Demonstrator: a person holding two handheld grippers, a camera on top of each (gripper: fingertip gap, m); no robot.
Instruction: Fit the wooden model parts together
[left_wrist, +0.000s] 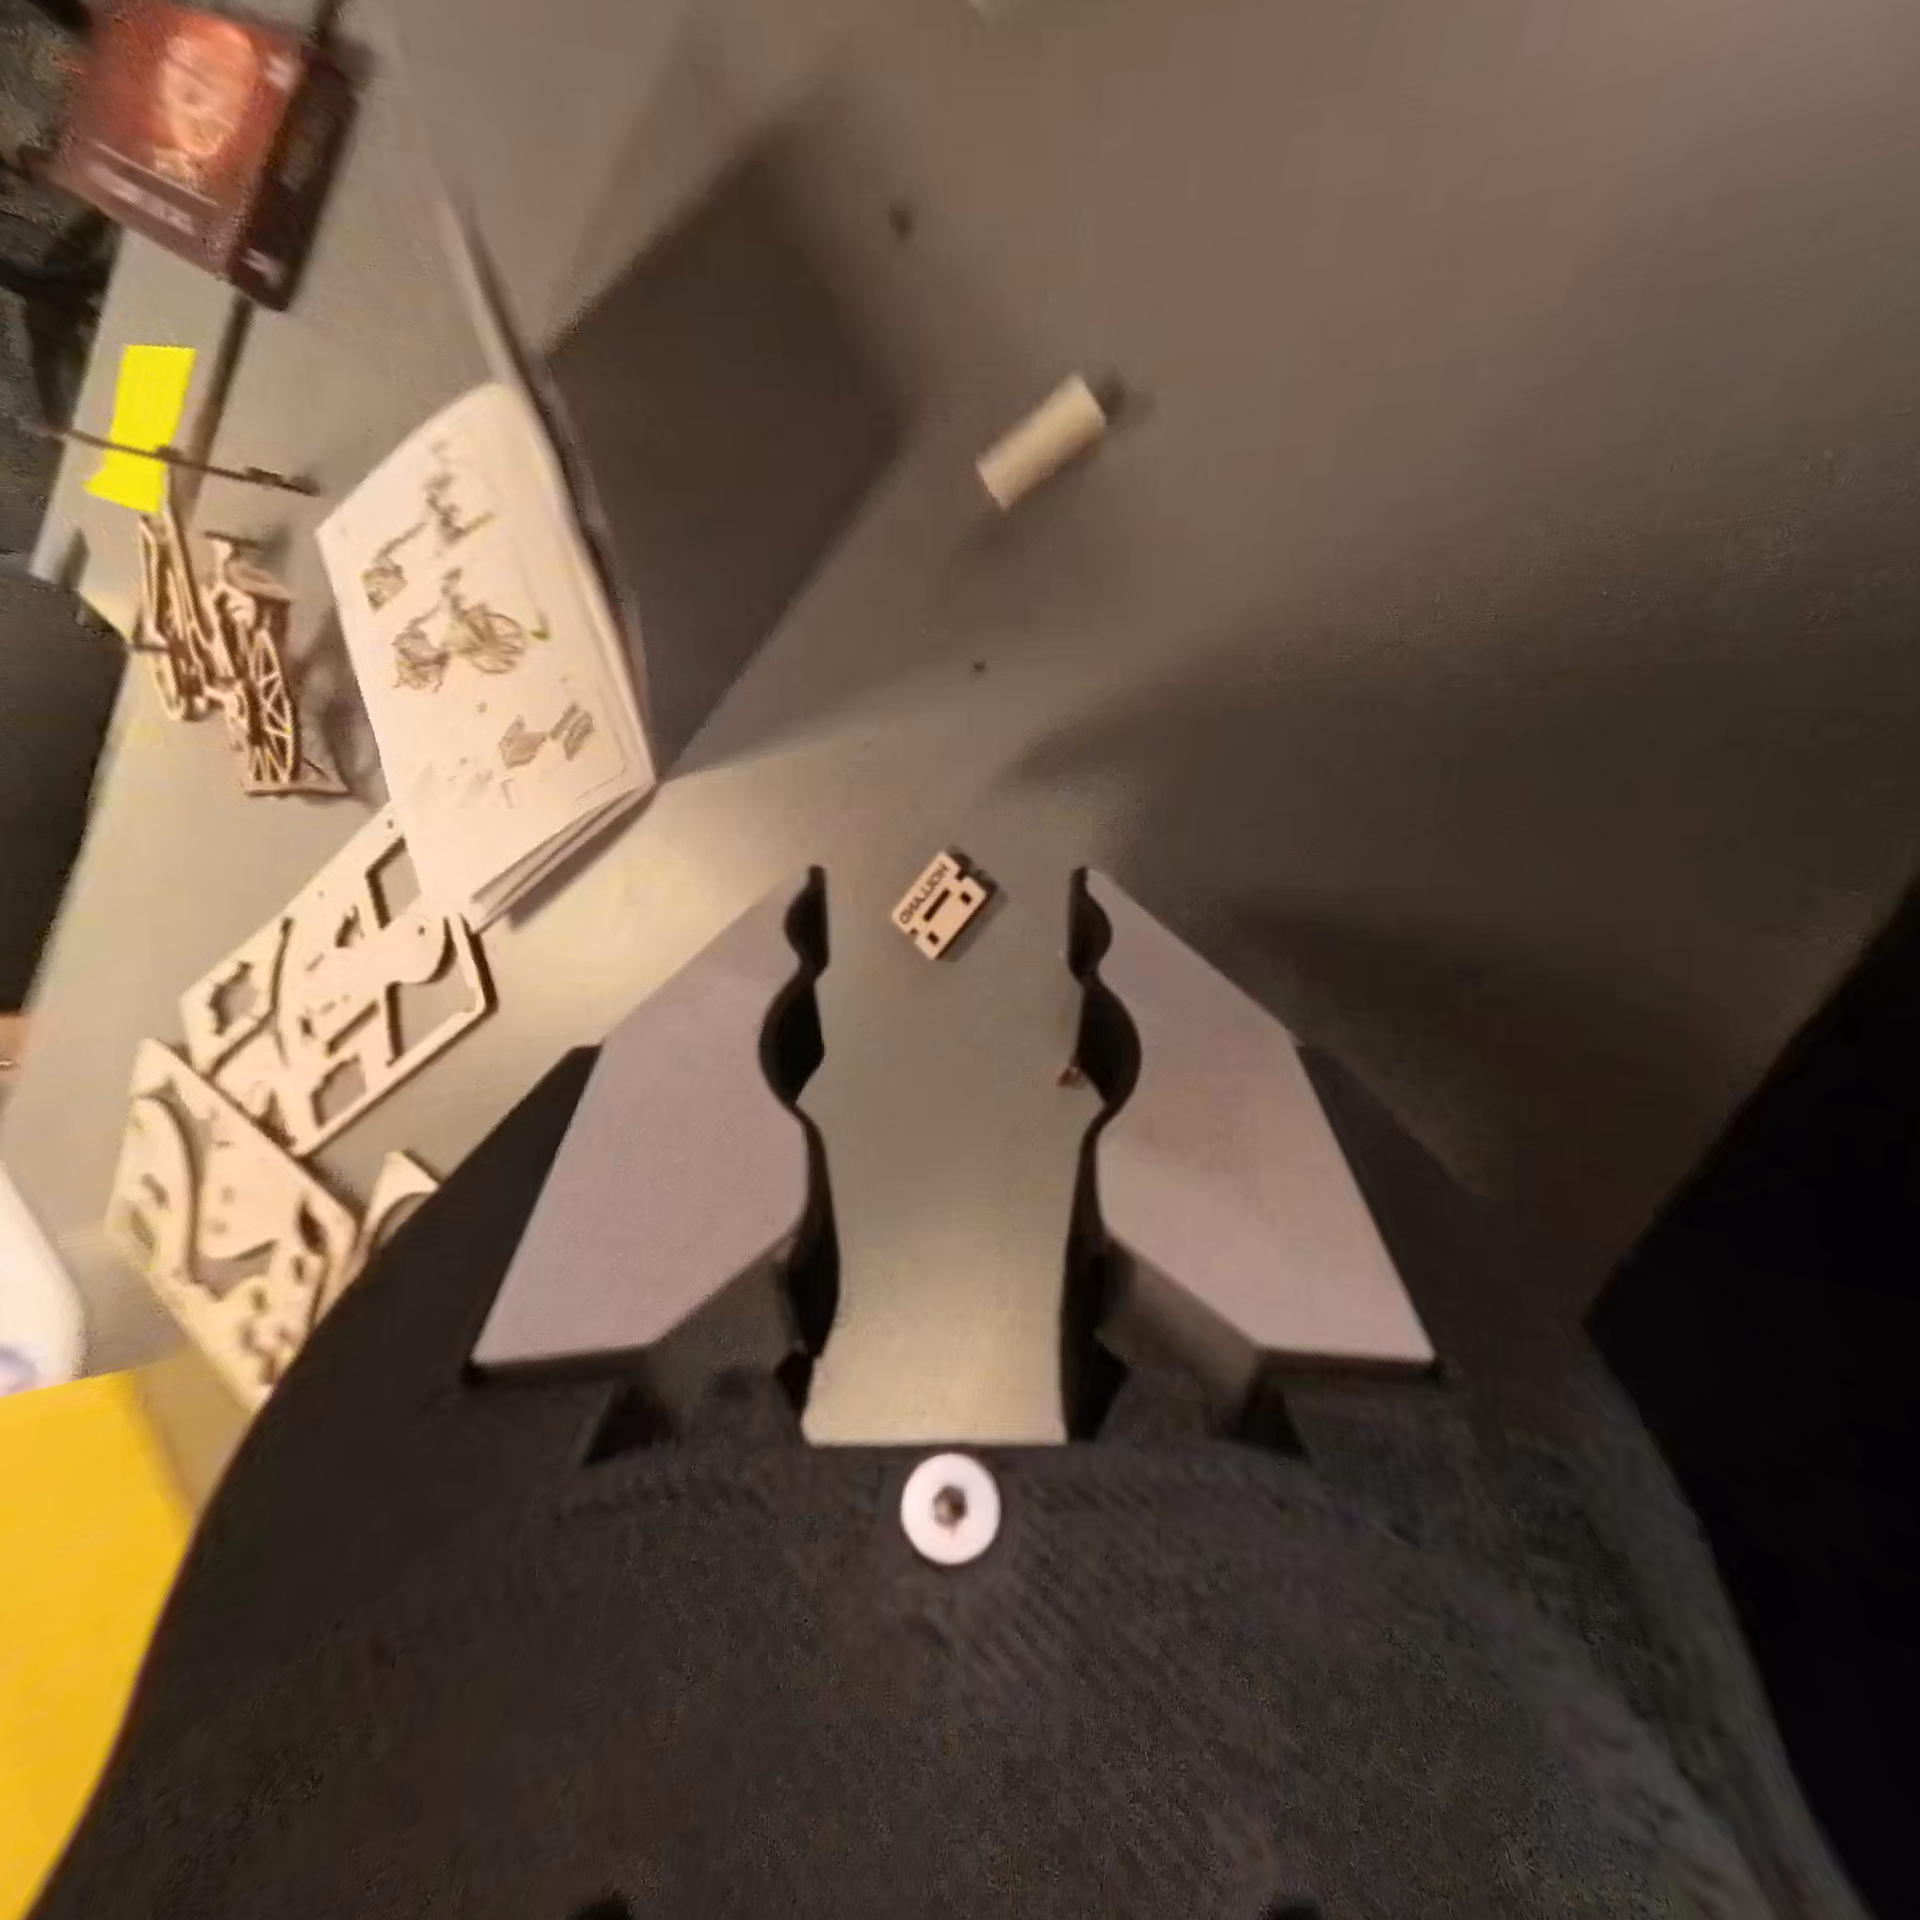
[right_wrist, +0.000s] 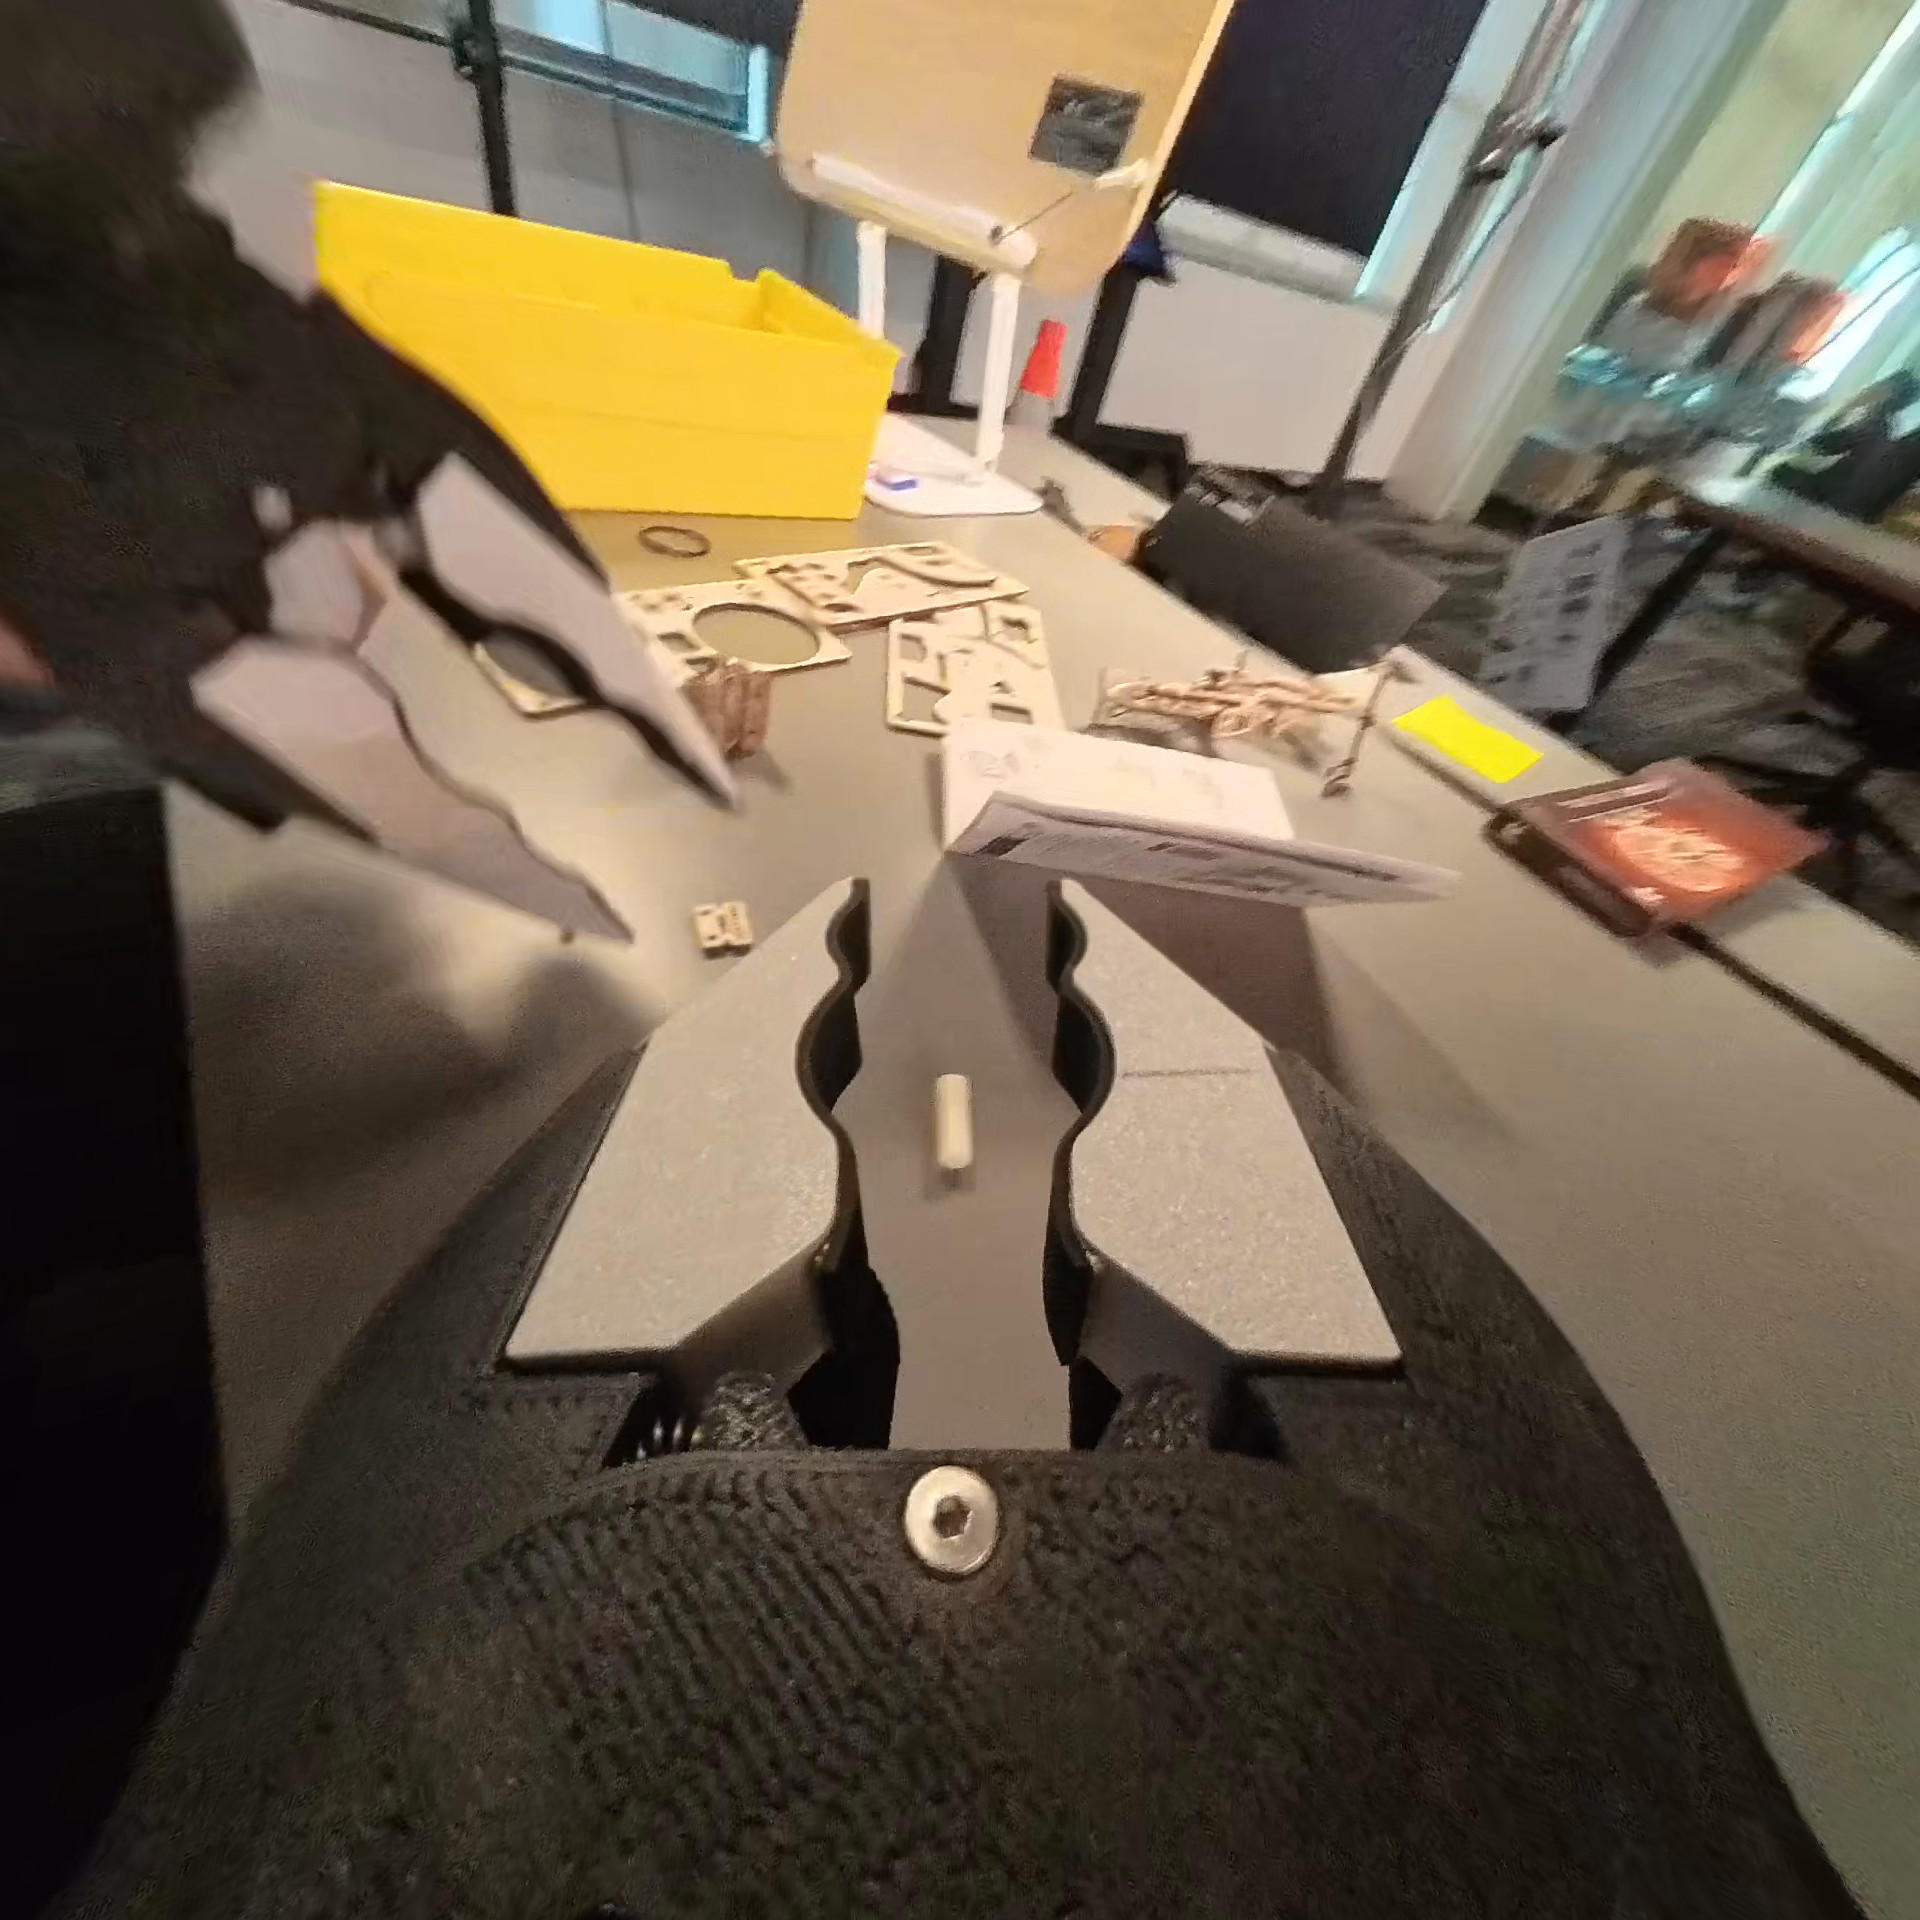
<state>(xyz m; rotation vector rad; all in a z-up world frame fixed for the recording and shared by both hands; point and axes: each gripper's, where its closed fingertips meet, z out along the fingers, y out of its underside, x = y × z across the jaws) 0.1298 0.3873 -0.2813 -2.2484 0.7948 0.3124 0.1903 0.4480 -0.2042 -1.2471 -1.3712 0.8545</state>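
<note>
A small flat wooden part (left_wrist: 941, 906) lies on the grey table just beyond my left gripper (left_wrist: 951, 883), which is open and empty above it. A short pale wooden cylinder (left_wrist: 1044, 449) lies farther off on the table. In the right wrist view the same cylinder (right_wrist: 952, 1122) lies on the table between the fingers of my open, empty right gripper (right_wrist: 956, 894). The small flat part (right_wrist: 723, 926) lies to its left, below the left gripper (right_wrist: 675, 862), which hangs open over the table.
Punched-out wooden sheets (left_wrist: 343, 997) (right_wrist: 831, 613), an open instruction booklet (left_wrist: 488, 644) (right_wrist: 1143, 821), a part-built wooden bicycle model (left_wrist: 223, 665) (right_wrist: 1236, 707), a yellow bin (right_wrist: 613, 353), a yellow note (right_wrist: 1465, 738), a dark red box (right_wrist: 1662, 852) and a stand (right_wrist: 987, 343) lie on the table. Left tips to right tips: about 12 cm.
</note>
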